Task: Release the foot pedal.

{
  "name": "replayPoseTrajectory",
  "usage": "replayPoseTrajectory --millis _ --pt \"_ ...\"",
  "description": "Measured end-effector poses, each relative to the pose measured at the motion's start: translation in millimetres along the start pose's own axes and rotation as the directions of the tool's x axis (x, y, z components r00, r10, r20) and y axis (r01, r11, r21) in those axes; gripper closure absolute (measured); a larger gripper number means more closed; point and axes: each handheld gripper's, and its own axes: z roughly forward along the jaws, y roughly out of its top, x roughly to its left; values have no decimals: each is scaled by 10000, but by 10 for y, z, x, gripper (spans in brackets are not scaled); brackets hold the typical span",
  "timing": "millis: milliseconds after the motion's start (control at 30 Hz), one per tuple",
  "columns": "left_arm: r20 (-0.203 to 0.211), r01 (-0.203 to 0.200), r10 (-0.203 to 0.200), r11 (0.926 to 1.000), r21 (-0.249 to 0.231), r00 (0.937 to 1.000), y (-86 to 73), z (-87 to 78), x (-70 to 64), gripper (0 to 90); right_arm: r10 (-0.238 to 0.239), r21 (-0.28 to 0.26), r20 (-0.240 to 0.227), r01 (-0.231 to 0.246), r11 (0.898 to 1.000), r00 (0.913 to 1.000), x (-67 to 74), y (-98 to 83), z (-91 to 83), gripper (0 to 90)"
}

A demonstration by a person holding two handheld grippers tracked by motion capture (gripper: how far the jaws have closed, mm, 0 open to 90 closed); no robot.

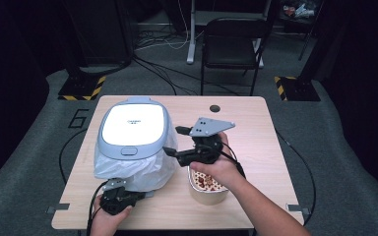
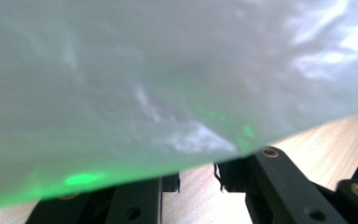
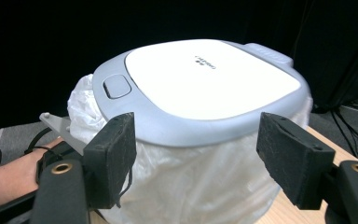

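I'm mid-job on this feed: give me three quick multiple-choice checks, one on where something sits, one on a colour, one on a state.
1. Where does the round paper bowl of red-brown food stand?
A. Right of the bin, under the person's right hand
B. Behind the bin, at the far table edge
C. On the bin lid

2. What colour is the plastic liner bag hanging out of the grey-rimmed white-lidded bin?
A. Black
B. White
C. Blue

3. How does the bin lid stand?
A. Flipped up
B. Lying off on the table
C. Down and closed

Answers: 1 A, the high view shows the bowl beside the bin below the right gripper. 2 B, translucent white plastic drapes below the rim in the right gripper view. 3 C, the lid sits flat on the rim there.
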Motion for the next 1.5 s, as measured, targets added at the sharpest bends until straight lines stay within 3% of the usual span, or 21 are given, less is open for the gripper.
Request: replayPoseTrajectory --millis 333,400,433,500,567,667,700,733,800,833,867,900,933,1033,1100,1133,1167,1200,1233,1267,1500 --pt "-108 43 -43 10000 55 9999 -27 -76 -38 622 77 8 867 -78 10000 9962 -88 -147 -242 277" --pt "-198 -218 217 9998 -14 9996 -28 -127 -27 613 67 42 1102 -72 10000 9939 -111 -191 -295 277" --pt "-204 -91 88 9999 -109 9998 -30 -134 -34 612 72 26 1165 -75 10000 9932 -121 -206 -314 277" --pt "-223 -522 520 9986 -75 9984 -19 -174 11 607 108 36 1331 -114 9999 9910 -149 -247 -363 277" --pt "-225 -301 297 9993 -211 9993 -17 -198 20 603 161 5 1429 -163 9999 9896 -185 -288 -413 277" --pt "-304 -403 393 9987 -321 9988 -3 -243 52 600 193 18 1693 -199 9998 9854 -228 -347 -480 277" --pt "-200 9 -23 9977 -683 9998 -6 -235 29 598 163 39 1793 -173 9998 9837 -243 -368 -504 277" --pt "-312 -335 323 9988 -362 9990 -4 -266 59 597 241 19 1852 -249 9997 9824 -257 -386 -526 277" --pt "-273 3 -18 9985 -554 9996 -9 -267 54 597 269 -19 2025 -271 9996 9789 -289 -423 -574 279" --pt "-327 750 -787 9919 -1022 9964 -17 -251 5 597 296 -61 2121 -289 9996 9768 -309 -445 -604 280" --pt "-521 1009 -1072 9887 -1107 9929 -20 -257 -5 596 357 -61 2184 -353 9994 9752 -316 -459 -624 283" --pt "-210 667 -691 9929 -983 9974 -20 -264 20 595 366 -84 2274 -357 9993 9731 -332 -480 -649 288" --pt "-162 1343 -1369 9848 -1097 9904 -27 -262 -20 595 446 -98 2316 -435 9990 9718 -346 -502 -674 293" --pt "-315 856 -893 9909 -1038 9955 -23 -281 33 595 490 14 2704 -513 9987 9615 -401 -593 -747 297" --pt "-171 1326 -1352 9853 -1079 9907 -31 -264 14 595 600 45 2945 -642 9979 9538 -435 -661 -794 298" --pt "-396 1132 -1180 9878 -1065 9922 -32 -263 37 595 637 38 3038 -680 9977 9506 -449 -688 -811 298" --pt "-1332 1245 -1431 9824 -1390 9807 -34 -261 32 595 721 41 3196 -775 9970 9448 -464 -724 -834 298" --pt "-1535 1234 -1443 9827 -1380 9776 -36 -263 37 595 766 40 3328 -826 9966 9399 -483 -759 -857 298" --pt "-1153 1215 -1379 9829 -1385 9837 -35 -251 46 595 836 21 3481 -900 9959 9337 -500 -795 -881 300" --pt "-690 1081 -1155 9887 -1036 9909 -38 -262 60 595 915 -2 3618 -981 9952 9278 -517 -829 -904 300" --pt "-900 974 -1071 9897 -1053 9902 -40 -251 79 595 1231 -23 4349 -1356 9908 8920 -609 -1038 -1020 303"
